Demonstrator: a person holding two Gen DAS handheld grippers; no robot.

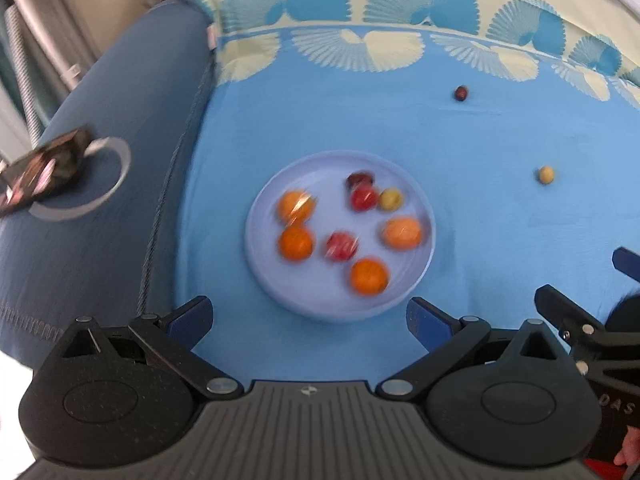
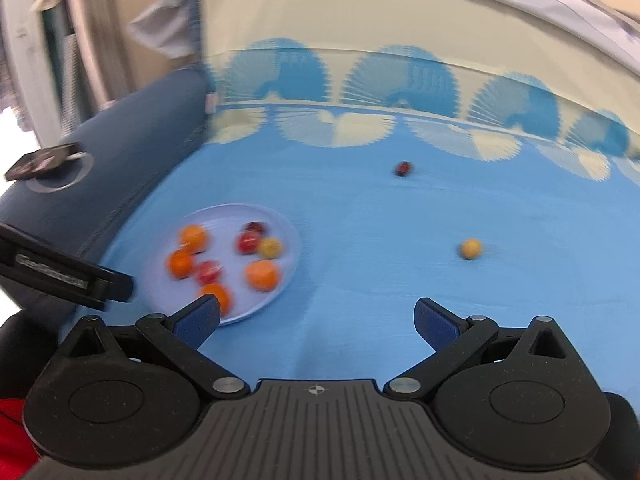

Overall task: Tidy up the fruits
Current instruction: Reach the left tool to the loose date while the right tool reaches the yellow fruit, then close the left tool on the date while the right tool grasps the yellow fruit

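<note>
A pale blue plate (image 1: 264, 280) lies on a blue cloth and holds several fruits: oranges (image 1: 295, 243), red ones (image 1: 341, 245) and a yellow one (image 1: 390, 199). The plate also shows in the right wrist view (image 2: 280, 280). Two fruits lie loose on the cloth: a dark red one (image 1: 461, 93) (image 2: 403, 168) far back and a yellow one (image 1: 545, 175) (image 2: 470, 249) to the right. My left gripper (image 1: 308, 320) is open and empty just in front of the plate. My right gripper (image 2: 316, 320) is open and empty, right of the plate; its left finger (image 2: 198, 320) overlaps the plate's near rim.
A dark blue sofa armrest (image 1: 100, 220) stands left of the cloth, with a dark printed packet (image 1: 40, 172) on it. The cloth's fan-patterned border (image 1: 360, 48) runs up the sofa back. The right gripper's fingers (image 1: 560, 312) show at the left wrist view's right edge.
</note>
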